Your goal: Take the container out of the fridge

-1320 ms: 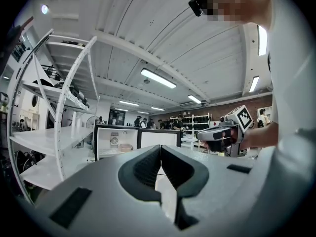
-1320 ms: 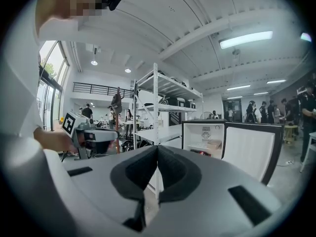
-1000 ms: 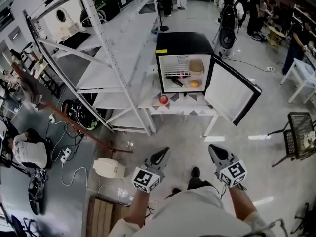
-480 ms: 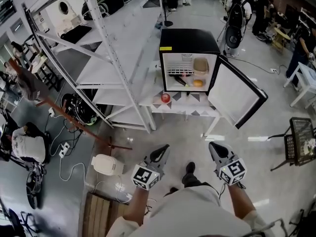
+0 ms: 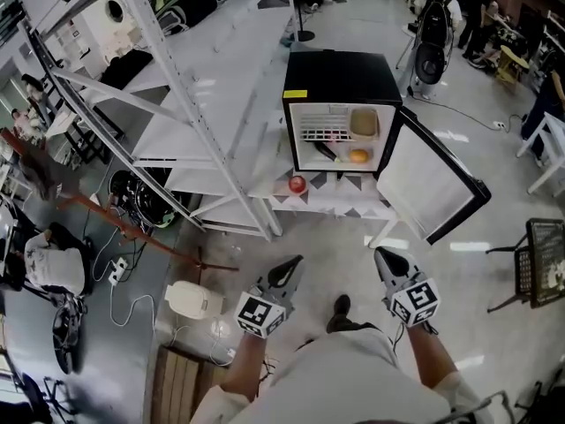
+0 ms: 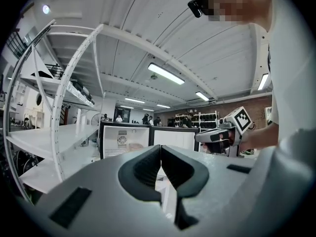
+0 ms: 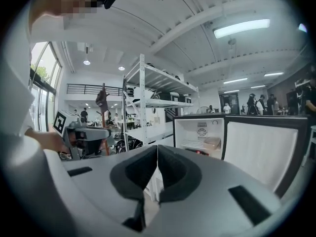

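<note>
A small black fridge (image 5: 340,78) stands on a low white table (image 5: 340,203) ahead, its door (image 5: 433,188) swung open to the right. On its upper wire shelf sits a beige container (image 5: 363,123); an orange item (image 5: 357,156) and a dark item lie below. The container (image 7: 213,142) also shows in the right gripper view. My left gripper (image 5: 292,264) and right gripper (image 5: 381,258) are held low in front of me, well short of the fridge. Both are shut with nothing between the jaws.
A red apple-like object (image 5: 297,184) lies on the white table in front of the fridge. Tall white metal shelving (image 5: 194,104) stands to the left. A white bin (image 5: 196,300) and cables lie on the floor at my left. People and chairs are at the back right.
The fridge has come closer and sits lower in the head view. Both grippers keep the same pose and stay shut.
</note>
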A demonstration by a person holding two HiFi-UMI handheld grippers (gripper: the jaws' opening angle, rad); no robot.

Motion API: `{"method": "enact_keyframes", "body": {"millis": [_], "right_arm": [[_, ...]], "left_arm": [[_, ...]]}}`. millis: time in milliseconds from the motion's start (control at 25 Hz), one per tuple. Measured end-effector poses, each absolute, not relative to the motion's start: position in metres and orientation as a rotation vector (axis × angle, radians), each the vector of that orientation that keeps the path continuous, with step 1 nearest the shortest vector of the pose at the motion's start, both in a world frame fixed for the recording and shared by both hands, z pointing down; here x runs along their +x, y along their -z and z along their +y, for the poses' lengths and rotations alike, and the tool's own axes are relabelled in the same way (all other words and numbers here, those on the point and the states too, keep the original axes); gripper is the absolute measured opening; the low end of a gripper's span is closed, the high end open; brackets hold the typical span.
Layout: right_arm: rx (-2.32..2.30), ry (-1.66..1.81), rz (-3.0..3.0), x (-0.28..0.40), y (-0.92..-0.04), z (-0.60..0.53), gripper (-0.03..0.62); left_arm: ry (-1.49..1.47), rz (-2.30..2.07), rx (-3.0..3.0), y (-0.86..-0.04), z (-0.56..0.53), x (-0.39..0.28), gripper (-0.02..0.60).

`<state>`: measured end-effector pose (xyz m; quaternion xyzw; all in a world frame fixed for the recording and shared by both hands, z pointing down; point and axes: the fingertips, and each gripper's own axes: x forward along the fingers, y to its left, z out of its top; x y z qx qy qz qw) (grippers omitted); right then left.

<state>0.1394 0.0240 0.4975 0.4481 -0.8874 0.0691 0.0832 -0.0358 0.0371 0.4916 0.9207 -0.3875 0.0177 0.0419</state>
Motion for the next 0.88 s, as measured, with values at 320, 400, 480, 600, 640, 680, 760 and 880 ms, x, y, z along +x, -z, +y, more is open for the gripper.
{"method": "enact_keyframes", "body": {"millis": [320, 400, 480, 600, 640, 680, 760, 880], "right_arm": [[1.23, -0.203, -2.705, 0.149, -0.499, -0.035, 0.012], [1.211, -0.181, -2.705, 0.153, -0.498, -0.048, 0.009], [1.206, -0.167, -2.702, 0.16, -0.499, -0.06, 0.008], [1.217, -0.165, -2.708, 0.175, -0.5, -0.078, 0.008], [1.223, -0.168, -2.709, 0.18, -0.501, -0.084, 0.008], [1.229, -0.171, -2.71, 0.184, -0.502, -0.089, 0.008], [1.238, -0.183, -2.71, 0.194, -0.506, -0.098, 0.008], [1.233, -0.197, -2.707, 0.204, -0.509, -0.109, 0.008]], "left_arm": [[-0.081, -1.215, 2.797, -0.492, -0.023, -0.015, 0.005], [-0.082, -1.219, 2.797, -0.491, -0.037, -0.007, 0.005], [-0.081, -1.219, 2.798, -0.489, -0.051, 0.002, 0.005], [-0.082, -1.215, 2.803, -0.489, -0.069, 0.017, 0.005], [-0.079, -1.213, 2.805, -0.489, -0.074, 0.021, 0.005], [-0.076, -1.211, 2.806, -0.49, -0.08, 0.025, 0.005], [-0.073, -1.206, 2.808, -0.492, -0.089, 0.033, 0.005], [-0.071, -1.194, 2.812, -0.495, -0.101, 0.044, 0.005]]}}
